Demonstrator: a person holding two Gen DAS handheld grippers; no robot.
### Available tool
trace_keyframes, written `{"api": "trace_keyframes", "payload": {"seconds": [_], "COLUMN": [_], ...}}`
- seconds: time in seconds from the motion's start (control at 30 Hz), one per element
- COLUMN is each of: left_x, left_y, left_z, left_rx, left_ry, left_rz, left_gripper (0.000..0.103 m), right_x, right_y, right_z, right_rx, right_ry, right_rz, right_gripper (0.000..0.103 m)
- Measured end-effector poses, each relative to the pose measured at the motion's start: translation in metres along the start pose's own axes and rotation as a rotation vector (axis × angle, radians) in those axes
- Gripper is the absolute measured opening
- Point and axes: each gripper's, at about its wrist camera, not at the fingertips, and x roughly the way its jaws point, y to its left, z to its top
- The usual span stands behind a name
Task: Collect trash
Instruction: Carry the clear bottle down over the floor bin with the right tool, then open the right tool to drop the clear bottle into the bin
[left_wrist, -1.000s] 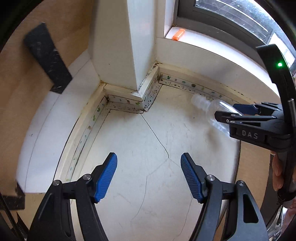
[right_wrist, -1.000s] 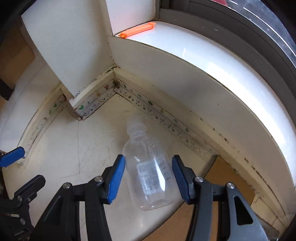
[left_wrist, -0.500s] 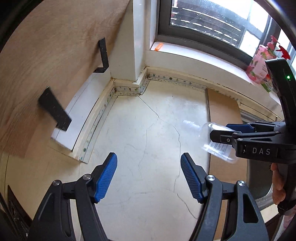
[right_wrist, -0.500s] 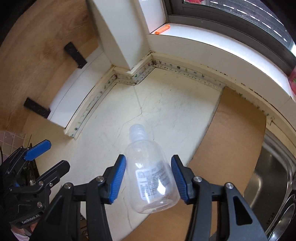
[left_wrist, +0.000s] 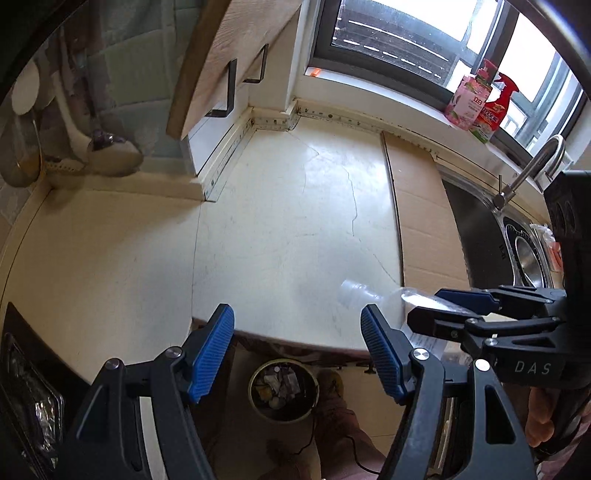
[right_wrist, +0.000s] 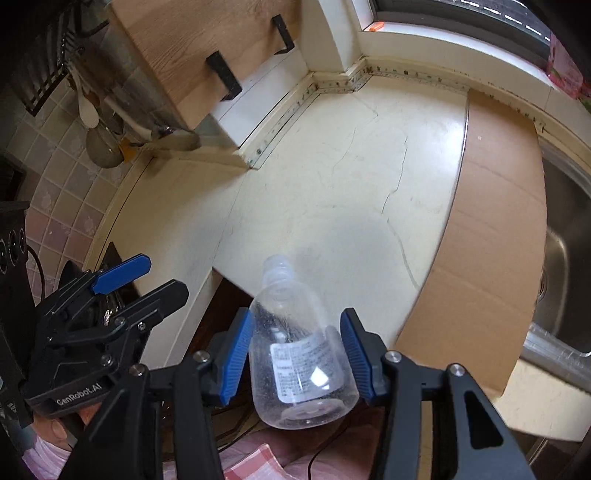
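My right gripper (right_wrist: 295, 354) is shut on a clear plastic bottle (right_wrist: 295, 354) with a white label, neck pointing forward, held above the front edge of the counter. The bottle's neck (left_wrist: 356, 291) also shows in the left wrist view, held by the right gripper (left_wrist: 458, 306). My left gripper (left_wrist: 297, 354) is open and empty, over the counter's front edge; it shows at the left of the right wrist view (right_wrist: 136, 280). A round trash bin (left_wrist: 282, 391) with several scraps inside stands on the floor below, between my left fingers.
The cream counter (left_wrist: 280, 221) is cracked. A cardboard sheet (left_wrist: 421, 221) lies beside a steel sink (left_wrist: 524, 254) with a tap (left_wrist: 532, 166). Two spray bottles (left_wrist: 476, 103) stand on the window sill. Ladles (left_wrist: 110, 147) hang at left under a wooden cabinet (right_wrist: 207, 55).
Both grippers have pulled back and up from the counter's far corner to its front edge. The right gripper carried the bottle along. The floor bin has come into view.
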Motion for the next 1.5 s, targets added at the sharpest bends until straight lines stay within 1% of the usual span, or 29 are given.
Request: {"api": "trace_keyframes", "payload": {"seconds": [0.07,0.17,0.3,0.43,0.53,0.63,0.7,0.73,0.77,0.8,0.87,0.93,1.03,1.13,1.2,1.37,1.5], "left_x": [-0.008,-0.01,0.014,0.059,0.095,0.133,0.16,0.172,0.185,0.198,0.223,0.243,0.259,0.264,0.265,0.249,0.232], "left_y": [0.008,0.021,0.042,0.064,0.077,0.087,0.093,0.094,0.096,0.099,0.105,0.109,0.111,0.109,0.1,0.083,0.071], "left_z": [-0.02,-0.05,-0.092,-0.129,-0.157,-0.183,-0.202,-0.209,-0.216,-0.224,-0.236,-0.245,-0.256,-0.263,-0.262,-0.254,-0.249], "left_rx": [-0.002,-0.019,-0.068,-0.128,-0.15,-0.157,-0.159,-0.159,-0.161,-0.168,-0.195,-0.217,-0.224,-0.208,-0.2,-0.175,-0.16], "left_ry": [0.005,0.025,0.072,0.13,0.147,0.132,0.111,0.107,0.107,0.112,0.132,0.153,0.162,0.169,0.172,0.152,0.14], "left_rz": [0.002,0.008,0.041,0.082,0.115,0.13,0.119,0.117,0.113,0.114,0.095,0.078,0.069,0.076,0.073,0.059,0.058], "left_gripper": [0.07,0.07,0.07,0.07,0.07,0.07,0.07,0.071,0.079,0.086,0.087,0.087,0.087,0.087,0.087,0.088,0.094], "right_x": [0.009,0.028,0.066,0.113,0.153,0.2,0.235,0.251,0.269,0.283,0.312,0.329,0.336,0.328,0.318,0.287,0.262], "right_y": [0.01,0.016,0.018,0.014,0.007,-0.003,-0.014,-0.019,-0.026,-0.032,-0.047,-0.059,-0.074,-0.084,-0.085,-0.078,-0.073], "right_z": [-0.022,-0.042,-0.071,-0.094,-0.108,-0.121,-0.131,-0.136,-0.141,-0.145,-0.155,-0.163,-0.173,-0.18,-0.182,-0.182,-0.18], "right_rx": [0.016,0.032,0.056,0.055,0.047,0.038,0.049,0.056,0.067,0.077,0.114,0.145,0.178,0.191,0.195,0.181,0.199], "right_ry": [0.024,0.059,0.105,0.114,0.122,0.125,0.121,0.118,0.118,0.123,0.142,0.143,0.127,0.11,0.1,0.068,0.04], "right_rz": [0.012,0.01,-0.002,-0.02,-0.024,-0.032,-0.048,-0.059,-0.078,-0.085,-0.09,-0.094,-0.102,-0.112,-0.112,-0.111,-0.099], "right_gripper": [0.049,0.049,0.049,0.049,0.05,0.05,0.051,0.054,0.058,0.058,0.058,0.058,0.058,0.058,0.058,0.058,0.058]}}
